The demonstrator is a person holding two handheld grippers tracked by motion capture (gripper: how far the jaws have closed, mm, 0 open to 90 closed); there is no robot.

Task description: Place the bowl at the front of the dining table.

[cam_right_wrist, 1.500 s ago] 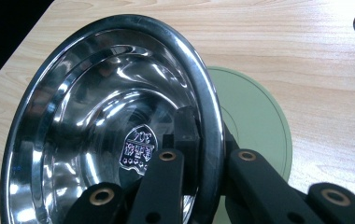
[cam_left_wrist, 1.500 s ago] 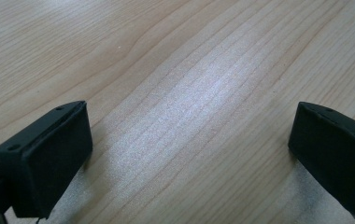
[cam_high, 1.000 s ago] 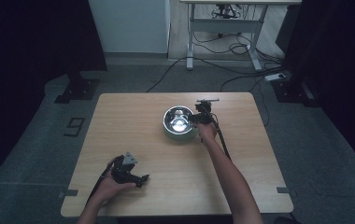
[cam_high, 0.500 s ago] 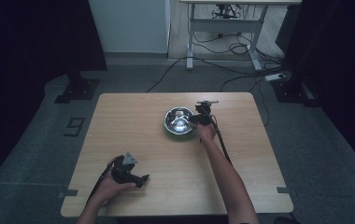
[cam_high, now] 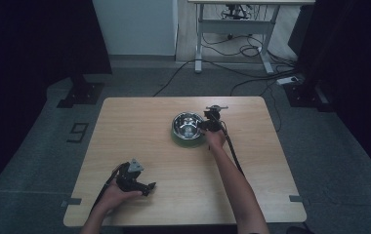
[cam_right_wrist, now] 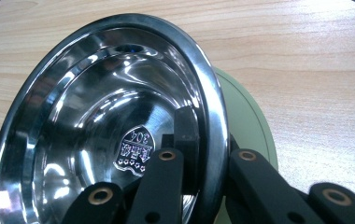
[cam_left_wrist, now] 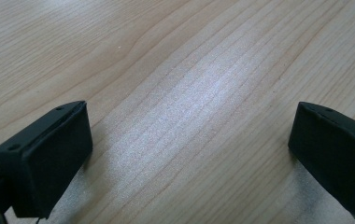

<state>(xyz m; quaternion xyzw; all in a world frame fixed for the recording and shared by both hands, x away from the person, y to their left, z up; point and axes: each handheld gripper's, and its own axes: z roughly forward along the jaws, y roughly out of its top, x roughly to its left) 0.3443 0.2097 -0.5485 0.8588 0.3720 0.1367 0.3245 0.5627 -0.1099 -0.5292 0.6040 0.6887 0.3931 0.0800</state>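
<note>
At the lower left of the high view the left gripper [cam_high: 148, 186] rests on the pale wooden table [cam_high: 125, 122], its black jaws spread wide over bare wood; right of centre sits the shiny round steel bowl [cam_high: 187, 125] on a flat green plate [cam_high: 186, 142]; just right of it the right gripper [cam_high: 204, 125] pinches the bowl's rim, one jaw inside, one outside.
</note>
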